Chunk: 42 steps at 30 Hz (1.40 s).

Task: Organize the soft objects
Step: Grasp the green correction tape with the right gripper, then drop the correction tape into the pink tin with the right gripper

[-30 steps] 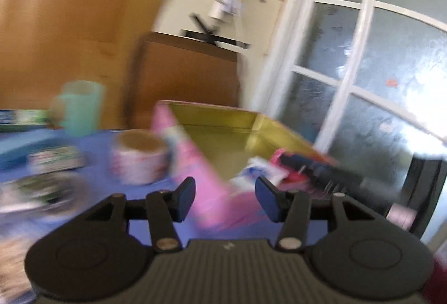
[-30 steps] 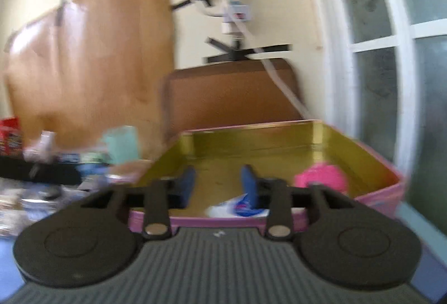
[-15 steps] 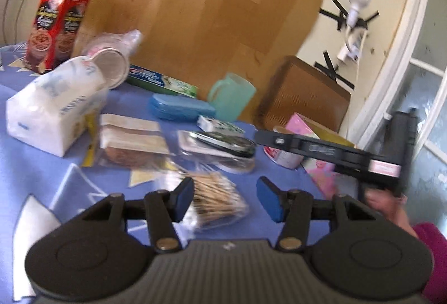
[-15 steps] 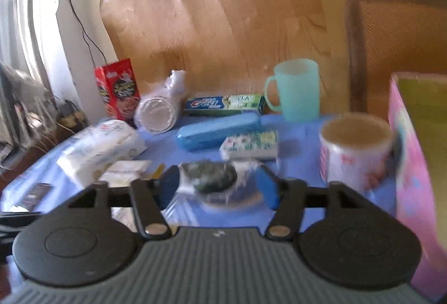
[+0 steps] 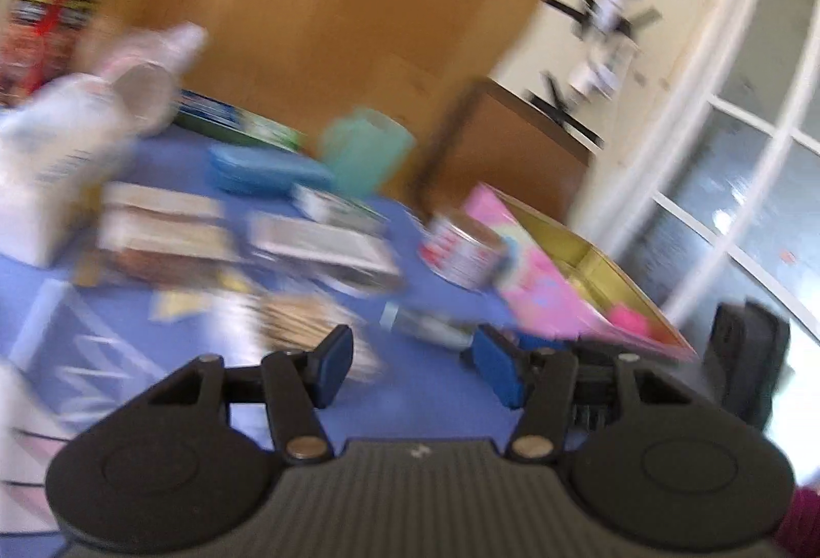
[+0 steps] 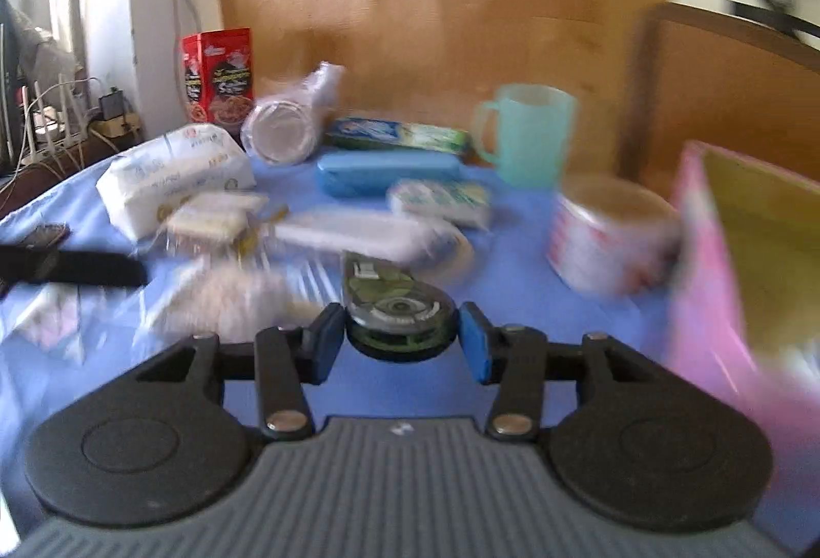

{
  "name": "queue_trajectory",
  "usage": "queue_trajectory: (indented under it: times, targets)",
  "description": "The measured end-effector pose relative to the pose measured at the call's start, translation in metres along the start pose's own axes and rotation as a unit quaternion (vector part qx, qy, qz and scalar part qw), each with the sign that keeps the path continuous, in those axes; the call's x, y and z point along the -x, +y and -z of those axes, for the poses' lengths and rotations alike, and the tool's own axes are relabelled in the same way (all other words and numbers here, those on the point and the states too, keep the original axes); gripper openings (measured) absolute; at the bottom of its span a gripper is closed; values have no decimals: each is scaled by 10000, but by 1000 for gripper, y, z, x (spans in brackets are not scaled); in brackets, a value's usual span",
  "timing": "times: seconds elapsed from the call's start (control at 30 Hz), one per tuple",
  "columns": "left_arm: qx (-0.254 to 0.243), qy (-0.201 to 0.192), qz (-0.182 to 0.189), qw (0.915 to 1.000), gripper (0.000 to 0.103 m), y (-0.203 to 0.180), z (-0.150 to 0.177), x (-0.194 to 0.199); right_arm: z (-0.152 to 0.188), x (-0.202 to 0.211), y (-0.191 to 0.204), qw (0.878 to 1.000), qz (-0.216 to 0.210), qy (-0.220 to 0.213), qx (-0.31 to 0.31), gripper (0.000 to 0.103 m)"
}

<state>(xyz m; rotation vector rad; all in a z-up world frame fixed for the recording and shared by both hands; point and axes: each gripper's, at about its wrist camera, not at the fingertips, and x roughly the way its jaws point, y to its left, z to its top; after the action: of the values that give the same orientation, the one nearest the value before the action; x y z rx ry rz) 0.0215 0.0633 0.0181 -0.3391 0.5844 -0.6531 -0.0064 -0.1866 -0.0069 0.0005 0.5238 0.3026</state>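
Note:
A pink box with a gold inside [image 5: 553, 281] stands open at the table's right; a pink soft thing [image 5: 630, 319] lies in it. The box also shows at the right edge of the right wrist view [image 6: 717, 281]. My right gripper [image 6: 400, 343] is open, its pads on either side of a dark green correction-tape dispenser [image 6: 397, 302] on the blue cloth; contact unclear. My left gripper [image 5: 415, 366] is open and empty above the cloth, left of the box. A white soft pack [image 6: 169, 173] lies at the left. Both views are blurred.
On the blue cloth lie a teal mug [image 6: 528, 132], a blue case [image 6: 384, 171], a toothpaste box [image 6: 400, 132], a red carton [image 6: 218, 74], a patterned tub [image 6: 610, 235], a cotton-bud bag [image 5: 307, 317] and several wrapped packets. A wooden board leans behind.
Both grippers swung away from the pink box towards the table's middle. The right one has moved down to the tape dispenser. The left one has shifted back right, and the box is in its view again.

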Motion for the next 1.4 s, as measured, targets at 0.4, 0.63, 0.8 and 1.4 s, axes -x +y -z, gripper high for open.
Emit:
queue_trajectory:
  times: [0.4,0.63,0.8,1.4]
  targets:
    - [291,1389,22,9899,54,-36,21,-74,28,18,6,9996,-143,159,-163,75]
    - [240,1389,78,9900,51,-43,13,-89,32,26,7,9999,16,-22,-118,51]
    - [-274,964,426,9941,51,-81,-18,-86,20,58,-3,9956,403,-834,-96,51]
    - [-768,18,476,9959,71,-97,-51,-95,-2,66,-93,9729,1481,-1571,-831,56]
